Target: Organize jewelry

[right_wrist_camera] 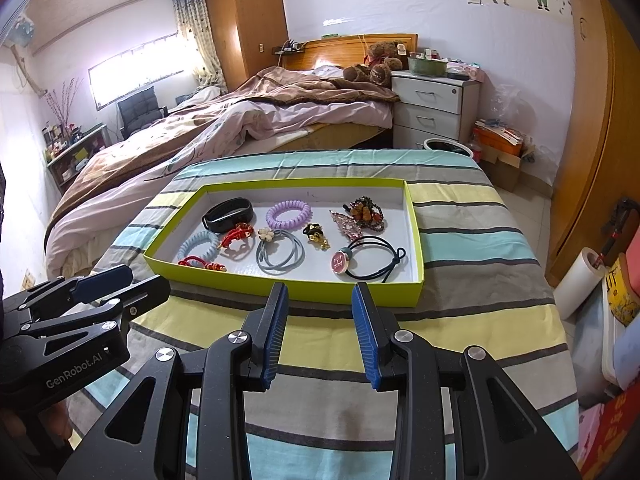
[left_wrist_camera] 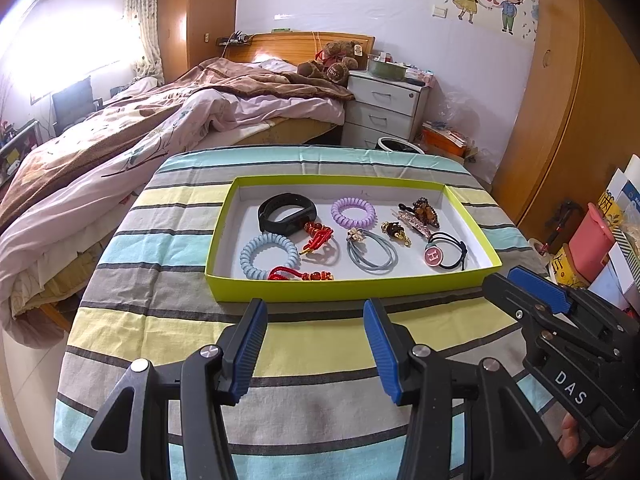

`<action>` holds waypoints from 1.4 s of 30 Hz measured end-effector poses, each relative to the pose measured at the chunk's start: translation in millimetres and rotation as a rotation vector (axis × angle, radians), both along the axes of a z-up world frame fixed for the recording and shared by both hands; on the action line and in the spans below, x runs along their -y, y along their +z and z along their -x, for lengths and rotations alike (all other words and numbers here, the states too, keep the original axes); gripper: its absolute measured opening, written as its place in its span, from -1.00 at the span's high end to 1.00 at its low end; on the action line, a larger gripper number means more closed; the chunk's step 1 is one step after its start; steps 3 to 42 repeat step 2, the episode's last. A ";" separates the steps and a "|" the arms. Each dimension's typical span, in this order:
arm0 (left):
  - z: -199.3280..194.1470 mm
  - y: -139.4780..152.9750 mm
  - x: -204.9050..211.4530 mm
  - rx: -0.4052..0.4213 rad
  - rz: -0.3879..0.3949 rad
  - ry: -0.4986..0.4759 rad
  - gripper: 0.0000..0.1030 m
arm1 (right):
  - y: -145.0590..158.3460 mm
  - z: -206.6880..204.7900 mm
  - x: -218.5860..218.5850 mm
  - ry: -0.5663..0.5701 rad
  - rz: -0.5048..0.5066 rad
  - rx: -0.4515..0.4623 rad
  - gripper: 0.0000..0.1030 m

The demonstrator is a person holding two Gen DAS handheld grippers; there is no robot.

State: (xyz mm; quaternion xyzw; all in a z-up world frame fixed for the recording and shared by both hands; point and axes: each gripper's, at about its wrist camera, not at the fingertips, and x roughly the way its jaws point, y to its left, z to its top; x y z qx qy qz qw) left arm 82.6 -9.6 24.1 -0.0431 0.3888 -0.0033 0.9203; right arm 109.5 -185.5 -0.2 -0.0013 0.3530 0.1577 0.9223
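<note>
Bedroom, striped table cloth (left_wrist_camera: 168, 320), green-rimmed tray (left_wrist_camera: 344, 290) of jewelry straight ahead of both tools. Left gripper (left_wrist_camera: 316, 310) empty, fingers spread wide, hovering over the cloth just short of the tray's near wall. Right gripper (right_wrist_camera: 320, 294) likewise empty and parted, also just short of that wall, nearer the tray's right half.

Inside the tray: black wristband (left_wrist_camera: 287, 213) and purple coil tie (left_wrist_camera: 353, 213) toward the back; blue coil tie (left_wrist_camera: 269, 255), red cord charms (left_wrist_camera: 318, 236), grey hair loops (left_wrist_camera: 372, 254), a small gold-and-black charm (left_wrist_camera: 396, 233), a brown hair clip (left_wrist_camera: 424, 212) and a black tie with a pink disc (left_wrist_camera: 444, 255) closer in. Tray's long side running left to right across both views, so any reach likely forward and over the near wall. Blue coil probably the left gripper's easiest pick; pink-disc tie nearer the right.

Left view alone showing the right tool from the side, its fingers apart above the tray's near right corner. Right view alone showing the left tool at lower left and the tray's right wall in full.
</note>
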 end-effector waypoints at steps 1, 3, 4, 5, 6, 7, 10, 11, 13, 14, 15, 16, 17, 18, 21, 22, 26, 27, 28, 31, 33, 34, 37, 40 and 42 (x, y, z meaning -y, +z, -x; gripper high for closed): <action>-0.4 -0.1 -0.6 0.000 0.002 -0.001 0.03 | 0.0 0.4 -0.2 -0.001 0.001 0.000 0.34; -0.4 -0.1 -1.2 -0.001 0.002 0.000 0.03 | 0.0 0.4 -0.2 -0.001 0.001 0.000 0.34; -0.4 -0.1 -1.2 -0.001 0.002 0.000 0.03 | 0.0 0.4 -0.2 -0.001 0.001 0.000 0.34; -0.4 -0.1 -1.2 -0.001 0.002 0.000 0.03 | 0.0 0.4 -0.2 -0.001 0.001 0.000 0.34; -0.4 -0.1 -1.2 -0.001 0.002 0.000 0.03 | 0.0 0.4 -0.2 -0.001 0.001 0.000 0.34; -0.4 -0.1 -1.2 -0.001 0.002 0.000 0.03 | 0.0 0.4 -0.2 -0.001 0.001 0.000 0.34; -0.4 -0.1 -1.2 -0.001 0.002 0.000 0.03 | 0.0 0.4 -0.2 -0.001 0.001 0.000 0.34; -0.4 -0.1 -1.2 -0.001 0.002 0.000 0.03 | 0.0 0.4 -0.2 -0.001 0.001 0.000 0.34; -0.4 -0.1 -1.2 -0.001 0.002 0.000 0.03 | 0.0 0.4 -0.2 -0.001 0.001 0.000 0.34; -0.4 -0.1 -1.2 -0.001 0.002 0.000 0.03 | 0.0 0.4 -0.2 -0.001 0.001 0.000 0.34; -0.4 -0.1 -1.2 -0.001 0.002 0.000 0.03 | 0.0 0.4 -0.2 -0.001 0.001 0.000 0.34; -0.4 -0.1 -1.2 -0.001 0.002 0.000 0.03 | 0.0 0.4 -0.2 -0.001 0.001 0.000 0.34; -0.4 -0.1 -1.2 -0.001 0.002 0.000 0.03 | 0.0 0.4 -0.2 -0.001 0.001 0.000 0.34; -0.4 -0.1 -1.2 -0.001 0.002 0.000 0.03 | 0.0 0.4 -0.2 -0.001 0.001 0.000 0.34; -0.4 -0.1 -1.2 -0.001 0.002 0.000 0.03 | 0.0 0.4 -0.2 -0.001 0.001 0.000 0.34; -0.4 -0.1 -1.2 -0.001 0.002 0.000 0.03 | 0.0 0.4 -0.2 -0.001 0.001 0.000 0.34; -0.4 -0.1 -1.2 -0.001 0.002 0.000 0.03 | 0.0 0.4 -0.2 -0.001 0.001 0.000 0.34; -0.4 -0.1 -1.2 -0.001 0.002 0.000 0.03 | 0.0 0.4 -0.2 -0.001 0.001 0.000 0.34; -0.4 -0.1 -1.2 -0.001 0.002 0.000 0.03 | 0.0 0.4 -0.2 -0.001 0.001 0.000 0.34; -0.4 -0.1 -1.2 -0.001 0.002 0.000 0.03 | 0.0 0.4 -0.2 -0.001 0.001 0.000 0.34; -0.4 -0.1 -1.2 -0.001 0.002 0.000 0.03 | 0.0 0.4 -0.2 -0.001 0.001 0.000 0.34; -0.4 -0.1 -1.2 -0.001 0.002 0.000 0.03 | 0.0 0.4 -0.2 -0.001 0.001 0.000 0.34; -0.4 -0.1 -1.2 -0.001 0.002 0.000 0.03 | 0.0 0.4 -0.2 -0.001 0.001 0.000 0.34; -0.4 -0.1 -1.2 -0.001 0.002 0.000 0.03 | 0.0 0.4 -0.2 -0.001 0.001 0.000 0.34; -0.4 -0.1 -1.2 -0.001 0.002 0.000 0.03 | 0.0 0.4 -0.2 -0.001 0.001 0.000 0.34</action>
